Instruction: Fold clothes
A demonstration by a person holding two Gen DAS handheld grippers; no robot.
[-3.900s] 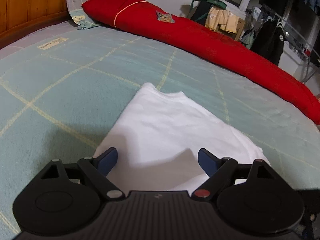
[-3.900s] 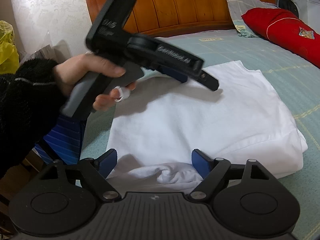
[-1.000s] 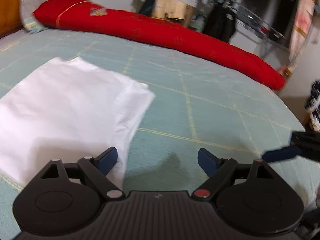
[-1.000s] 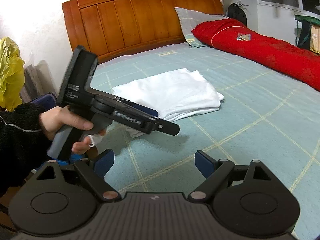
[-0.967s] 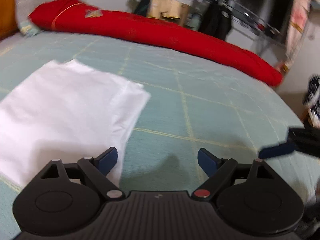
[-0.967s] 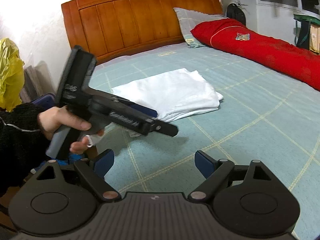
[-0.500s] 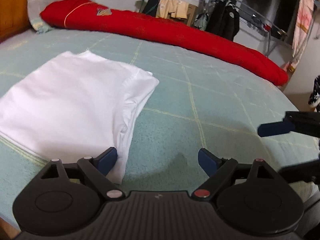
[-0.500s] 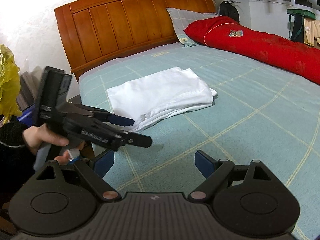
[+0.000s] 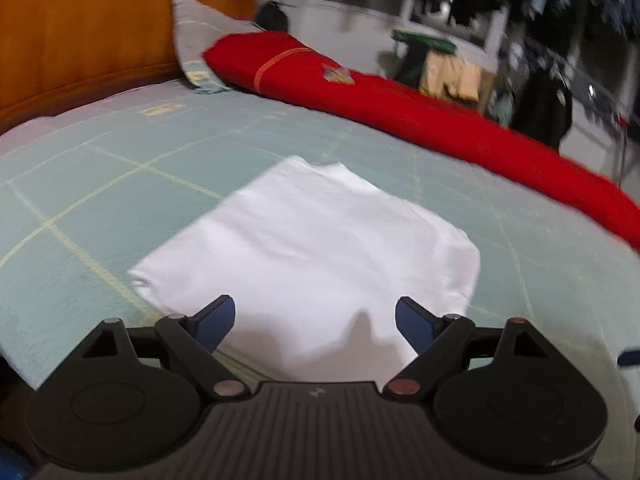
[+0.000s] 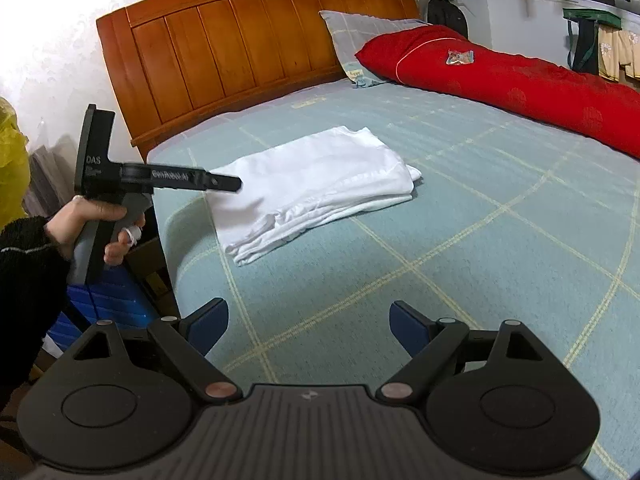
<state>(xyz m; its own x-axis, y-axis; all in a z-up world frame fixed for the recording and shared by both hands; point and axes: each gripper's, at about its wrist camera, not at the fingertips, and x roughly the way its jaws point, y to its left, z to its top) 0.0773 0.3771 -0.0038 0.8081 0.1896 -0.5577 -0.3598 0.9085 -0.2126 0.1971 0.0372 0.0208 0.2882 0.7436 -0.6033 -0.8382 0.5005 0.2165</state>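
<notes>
Both tools are empty: the left tool [image 9: 316, 318] has its blue-padded fingers spread wide over the near edge of the folded white cotton garment [image 9: 320, 248] without pressing it, and the right tool [image 10: 308, 326] has its fingers just as far apart above bare sheet, well short of the cloth. Seen from the right wrist camera, the left tool [image 10: 224, 182] is held in a hand [image 10: 90, 220] with a black fleece sleeve and points at the garment's 9 o'clock corner. That garment lies as a flat, layered rectangle on the pale green checked bed sheet [image 10: 480, 240], near the bed's edge, with the orange wooden headboard [image 10: 256, 36] at 12 o'clock and the long red bolster [image 10: 520, 80] at 2 o'clock, well apart from it. By the look of it the folding is essentially done: edges are stacked, though the near hem looks slightly rumpled. At most a tidy-up or one last fold remains; no other loose clothing shows on the bed.
</notes>
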